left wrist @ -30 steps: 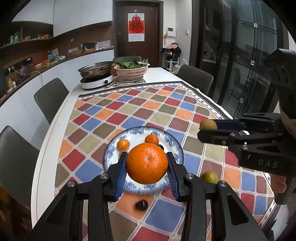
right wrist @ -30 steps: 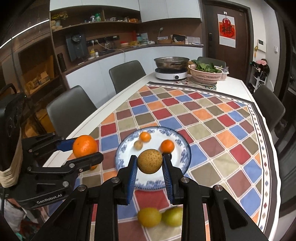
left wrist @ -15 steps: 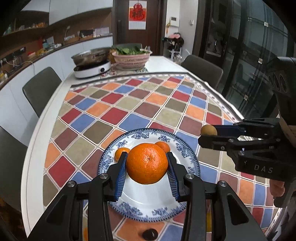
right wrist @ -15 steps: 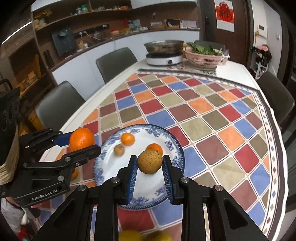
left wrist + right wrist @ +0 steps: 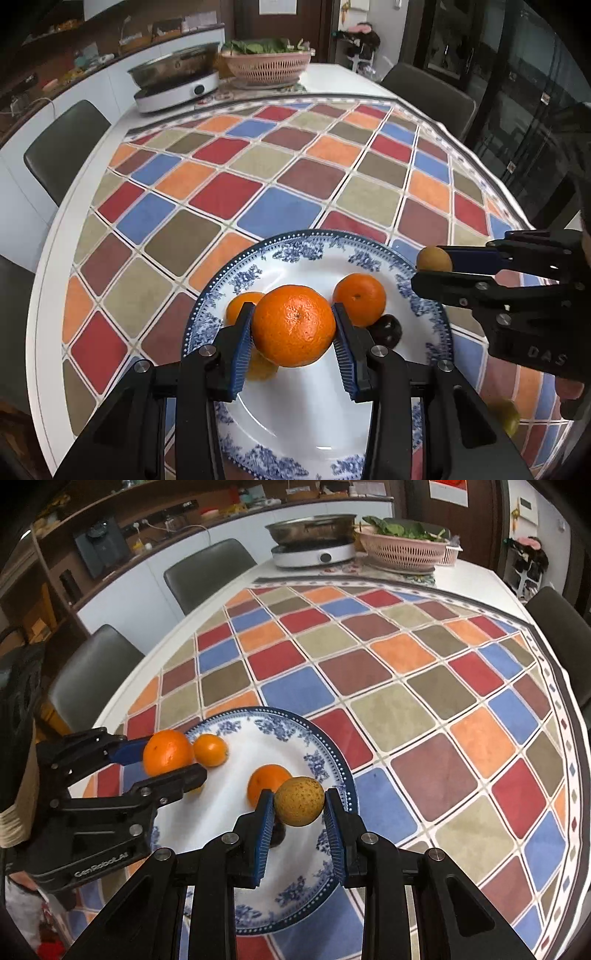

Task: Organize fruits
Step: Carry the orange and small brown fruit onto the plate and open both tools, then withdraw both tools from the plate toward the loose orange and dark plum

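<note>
green fruit (image 5: 504, 417) only left view

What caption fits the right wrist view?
Right gripper holds a brown fruit over the plate; left gripper brings an orange.

- A dark fruit (image 5: 277, 835) on the plate (image 5: 295, 893) is mostly hidden behind the right gripper's (image 5: 299, 814) finger.
- A yellow-green fruit (image 5: 504, 415), lower right, is blurred.
</note>
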`<action>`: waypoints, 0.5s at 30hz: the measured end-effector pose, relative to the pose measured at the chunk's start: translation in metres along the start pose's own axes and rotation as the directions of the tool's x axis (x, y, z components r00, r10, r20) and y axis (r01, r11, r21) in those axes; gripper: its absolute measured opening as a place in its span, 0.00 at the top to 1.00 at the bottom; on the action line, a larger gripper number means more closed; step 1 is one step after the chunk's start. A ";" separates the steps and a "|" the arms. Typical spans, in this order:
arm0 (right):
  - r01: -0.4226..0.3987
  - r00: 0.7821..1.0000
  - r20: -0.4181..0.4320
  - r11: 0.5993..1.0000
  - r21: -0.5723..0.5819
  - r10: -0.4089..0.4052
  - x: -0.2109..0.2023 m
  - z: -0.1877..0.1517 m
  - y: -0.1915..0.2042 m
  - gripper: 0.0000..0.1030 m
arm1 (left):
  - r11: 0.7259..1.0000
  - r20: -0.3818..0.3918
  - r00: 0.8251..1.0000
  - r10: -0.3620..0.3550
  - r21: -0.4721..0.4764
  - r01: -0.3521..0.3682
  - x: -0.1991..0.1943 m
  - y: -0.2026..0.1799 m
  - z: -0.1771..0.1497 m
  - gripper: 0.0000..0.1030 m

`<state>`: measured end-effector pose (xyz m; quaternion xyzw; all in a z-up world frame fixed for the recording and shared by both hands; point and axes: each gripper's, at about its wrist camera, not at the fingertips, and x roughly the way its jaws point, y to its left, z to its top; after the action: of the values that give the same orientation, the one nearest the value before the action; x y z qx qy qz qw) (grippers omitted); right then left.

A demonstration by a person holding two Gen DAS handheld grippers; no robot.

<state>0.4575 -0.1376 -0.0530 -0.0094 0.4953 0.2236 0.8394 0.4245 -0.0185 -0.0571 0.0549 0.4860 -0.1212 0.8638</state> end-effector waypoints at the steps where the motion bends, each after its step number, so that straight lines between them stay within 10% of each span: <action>1: -0.001 1.000 -0.003 1.000 -0.002 0.001 0.002 0.000 0.000 0.72 | 1.000 -0.012 1.000 -0.001 0.000 0.001 0.005 0.000 0.000 0.61; 11: -0.043 0.999 -0.020 0.999 -0.001 0.043 0.016 -0.005 -0.005 0.72 | 1.000 -0.045 0.999 0.003 0.013 -0.002 0.019 -0.003 0.002 0.60; 15: -0.064 0.998 -0.014 0.998 0.012 0.064 0.017 -0.006 -0.006 0.69 | 1.000 -0.025 1.000 0.007 0.013 -0.007 0.012 -0.001 0.001 0.43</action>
<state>0.4620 -0.1379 -0.0713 0.0099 0.5025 0.2475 0.8283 0.4309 -0.0218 -0.0672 0.0636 0.4956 -0.1205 0.8578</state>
